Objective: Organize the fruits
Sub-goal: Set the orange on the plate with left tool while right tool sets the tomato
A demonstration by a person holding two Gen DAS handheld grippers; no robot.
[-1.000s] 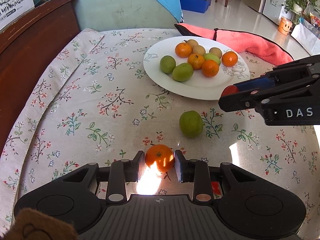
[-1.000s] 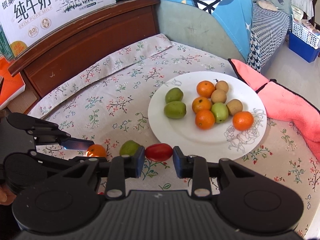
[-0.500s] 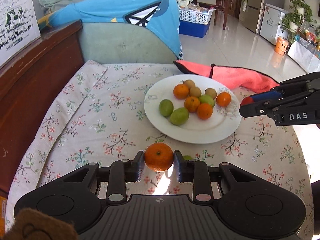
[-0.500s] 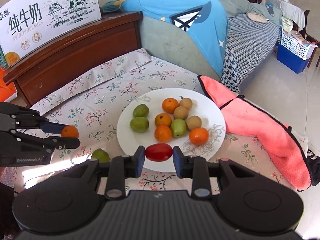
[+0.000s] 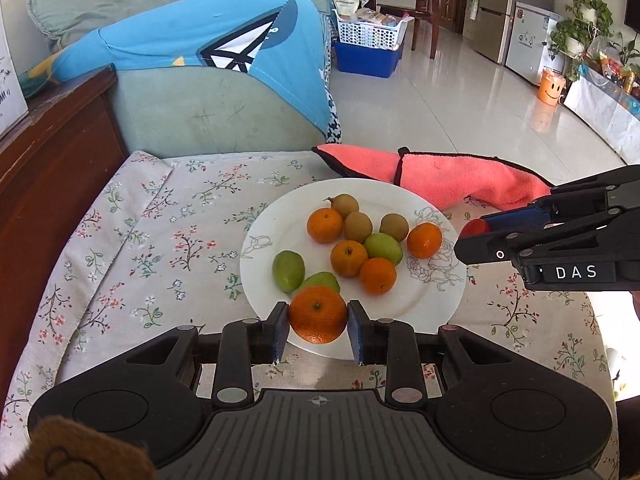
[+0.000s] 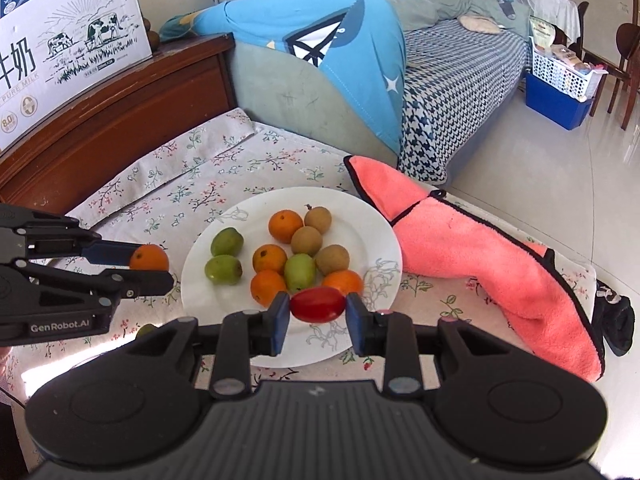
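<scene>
Floral tablecloth (image 5: 168,240) covers the table, pink fluffy towel (image 6: 460,248) at its far edge, glossy tiled floor (image 5: 460,92) and a sofa with blue cover behind. Round white plate (image 5: 400,312) holds smooth oranges, green and brown fruits. Left gripper (image 5: 318,322) is clamped on a dimpled orange (image 5: 318,314) over the plate's near rim; right gripper (image 6: 318,312) pinches a glossy oval red tomato (image 6: 318,303) above the plate.

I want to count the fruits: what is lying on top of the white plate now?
On the white plate: four oranges, three green fruits, three brown ones. The near rim is covered by the right gripper.
</scene>
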